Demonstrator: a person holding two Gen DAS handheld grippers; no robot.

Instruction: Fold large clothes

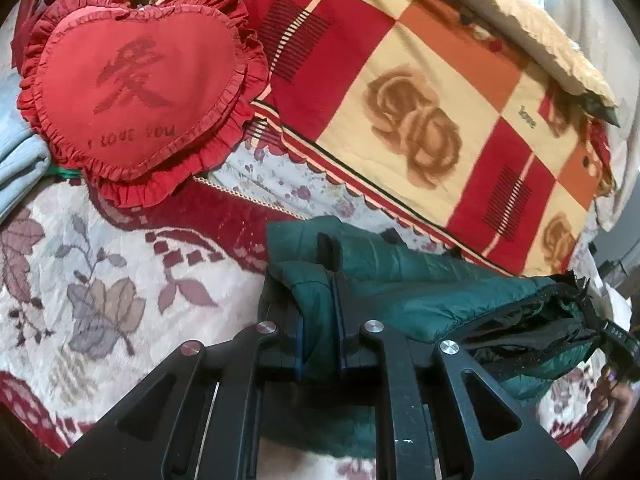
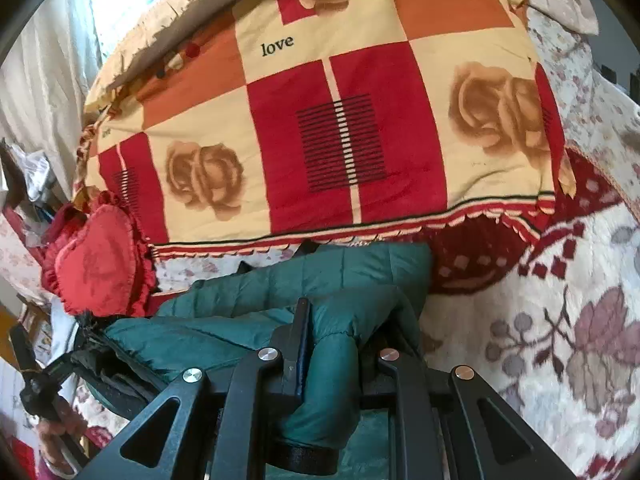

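Note:
A dark green quilted jacket (image 1: 420, 288) hangs bunched between both grippers above the floral bedspread (image 1: 100, 264). My left gripper (image 1: 320, 280) is shut on a fold at the jacket's left end; green cloth fills the gap between its black fingers. In the right wrist view the same green jacket (image 2: 248, 312) runs leftward, and my right gripper (image 2: 332, 332) is shut on its padded right end. The jacket's black lining shows at the edge toward the other gripper. A hand holding the right gripper (image 1: 618, 352) appears at the left view's right edge.
A folded red, orange and cream patchwork quilt (image 1: 420, 92) lies just beyond the jacket. A red heart-shaped frilled cushion (image 1: 136, 92) rests at the quilt's left end, beside a light blue cloth (image 1: 16, 164). White curtains (image 2: 44, 68) hang behind the bed.

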